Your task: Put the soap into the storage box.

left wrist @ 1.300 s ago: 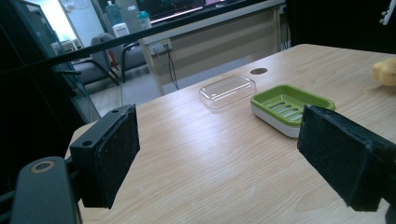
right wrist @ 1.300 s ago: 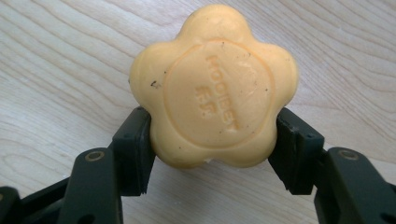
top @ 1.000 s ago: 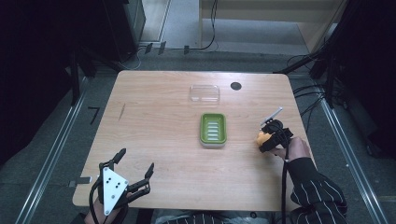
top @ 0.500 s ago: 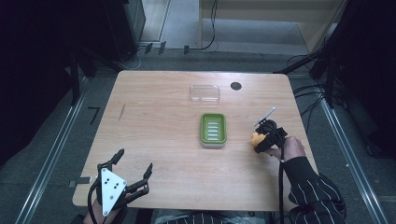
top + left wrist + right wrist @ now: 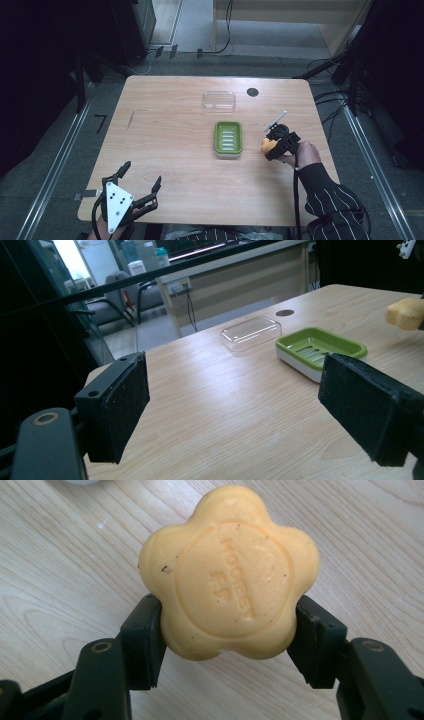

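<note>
Ahead of you on the wooden table (image 5: 170, 150) sits a green soap dish (image 5: 228, 138) with a ribbed floor — empty. Just beyond it lies a clear lid (image 5: 219, 100), apart from the dish. A dark round hole (image 5: 252, 92) marks the tabletop to the lid's right. Cables (image 5: 220, 40) trail across the grey floor (image 5: 195, 20) past the far edge.

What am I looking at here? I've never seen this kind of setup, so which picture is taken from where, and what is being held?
A person at a wooden table holds a handheld two-jaw gripper in each hand. The high view looks down from above; the other two cameras ride on the grippers. The right gripper is shut on a yellow flower-shaped soap. The left gripper is open and empty near the table's front edge. On the table lie a green soap dish and a clear lid.
</note>
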Tool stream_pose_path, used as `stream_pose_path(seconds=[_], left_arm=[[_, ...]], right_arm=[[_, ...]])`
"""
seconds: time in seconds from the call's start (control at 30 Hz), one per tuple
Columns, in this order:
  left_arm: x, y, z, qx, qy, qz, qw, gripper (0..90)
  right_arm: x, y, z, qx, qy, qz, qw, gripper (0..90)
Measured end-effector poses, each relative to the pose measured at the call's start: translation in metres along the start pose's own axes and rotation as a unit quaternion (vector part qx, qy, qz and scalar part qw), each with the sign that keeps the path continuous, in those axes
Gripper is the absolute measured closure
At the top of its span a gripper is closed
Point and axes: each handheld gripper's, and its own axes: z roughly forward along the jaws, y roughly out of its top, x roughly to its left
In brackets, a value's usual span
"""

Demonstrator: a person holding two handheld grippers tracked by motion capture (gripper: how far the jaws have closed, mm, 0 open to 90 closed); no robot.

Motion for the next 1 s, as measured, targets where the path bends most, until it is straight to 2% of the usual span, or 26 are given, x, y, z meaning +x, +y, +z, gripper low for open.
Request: stream_pose_path(seconds=[0.63, 1.0], left_arm=[[0.0, 0.0, 0.0, 0.001, -0.001, 0.001, 1.0, 13.0], [-0.001, 0.001, 0.003, -0.001, -0.007, 0.001, 1.0, 13.0]], right_arm=[[0.013, 0.022, -0.003, -0.01, 0.002, -0.036, 0.9993, 39.6], [0.017, 0.036, -0.01, -0.023, 0.001, -0.04, 0.9989, 39.6]])
